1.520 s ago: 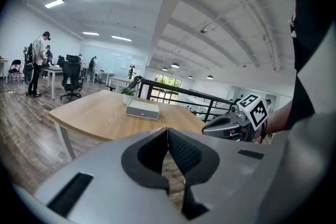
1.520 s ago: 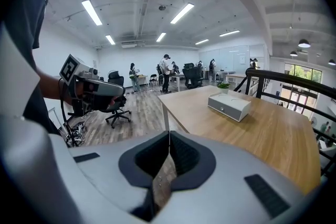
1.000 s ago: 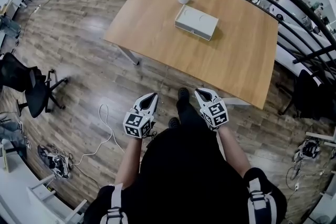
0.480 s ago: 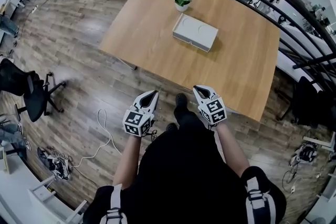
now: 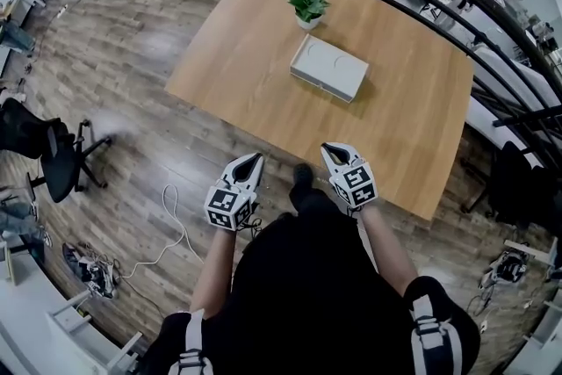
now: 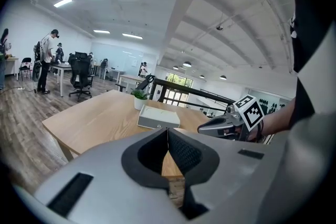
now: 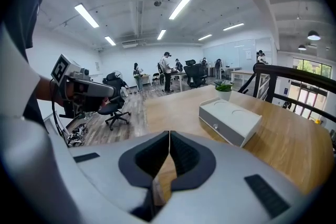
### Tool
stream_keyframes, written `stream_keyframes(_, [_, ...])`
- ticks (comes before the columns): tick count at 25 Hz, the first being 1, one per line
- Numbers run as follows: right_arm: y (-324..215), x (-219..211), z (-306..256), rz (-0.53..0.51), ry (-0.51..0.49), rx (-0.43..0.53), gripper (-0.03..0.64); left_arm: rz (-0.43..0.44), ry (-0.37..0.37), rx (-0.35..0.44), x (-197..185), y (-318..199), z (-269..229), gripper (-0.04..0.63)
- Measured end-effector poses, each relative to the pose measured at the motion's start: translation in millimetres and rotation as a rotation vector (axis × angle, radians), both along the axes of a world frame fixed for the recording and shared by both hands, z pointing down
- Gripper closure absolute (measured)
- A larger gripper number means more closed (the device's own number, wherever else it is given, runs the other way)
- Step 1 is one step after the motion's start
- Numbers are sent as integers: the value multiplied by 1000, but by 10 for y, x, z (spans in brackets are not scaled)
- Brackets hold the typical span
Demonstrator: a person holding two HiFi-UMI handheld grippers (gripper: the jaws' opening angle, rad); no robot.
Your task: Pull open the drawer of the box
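Observation:
A flat white box (image 5: pixel 329 68) lies on the wooden table (image 5: pixel 246 57), its drawer front with a small round knob (image 7: pixel 215 126) facing me, closed. The box (image 6: pixel 157 117) also shows in the left gripper view and in the right gripper view as the same white box (image 7: pixel 231 115). Both grippers hang in front of my body, short of the table's near edge. My left gripper (image 5: pixel 255 161) is shut with nothing in it. My right gripper (image 5: pixel 327 150) is shut and empty too, just at the table edge.
A small potted plant (image 5: pixel 306 4) stands behind the box. A black railing (image 5: pixel 492 22) runs along the table's right side. Office chairs (image 5: pixel 48 149) stand at the left, a white cable (image 5: pixel 171 228) lies on the wood floor. People (image 7: pixel 168 71) stand at desks far off.
I have stepped slightly closer to the table; it sits lower and nearer in the head view. Both grippers stay shut and in the same pose before my body.

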State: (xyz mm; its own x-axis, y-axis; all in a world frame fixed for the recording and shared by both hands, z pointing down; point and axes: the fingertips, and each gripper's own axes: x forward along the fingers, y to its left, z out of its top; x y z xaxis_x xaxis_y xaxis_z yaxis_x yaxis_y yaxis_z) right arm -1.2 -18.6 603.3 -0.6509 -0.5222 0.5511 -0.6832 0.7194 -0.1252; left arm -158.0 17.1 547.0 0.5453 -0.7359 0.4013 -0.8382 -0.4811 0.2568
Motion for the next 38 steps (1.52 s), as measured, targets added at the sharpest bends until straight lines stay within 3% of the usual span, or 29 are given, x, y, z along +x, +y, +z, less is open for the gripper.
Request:
stream_keyframes(10, [-446,129,36,-50,-11,-12,591,-34,-5,14,223,-462,-86,571])
stream_keyframes(22, [-831,153,121,-89,-45,-15,591,-104,-27,20,226,-646,-110,571])
stream_keyframes(38, [-1219,129,310,-55,2,-35,591,-21,-11,4,240,-1132,-5,571])
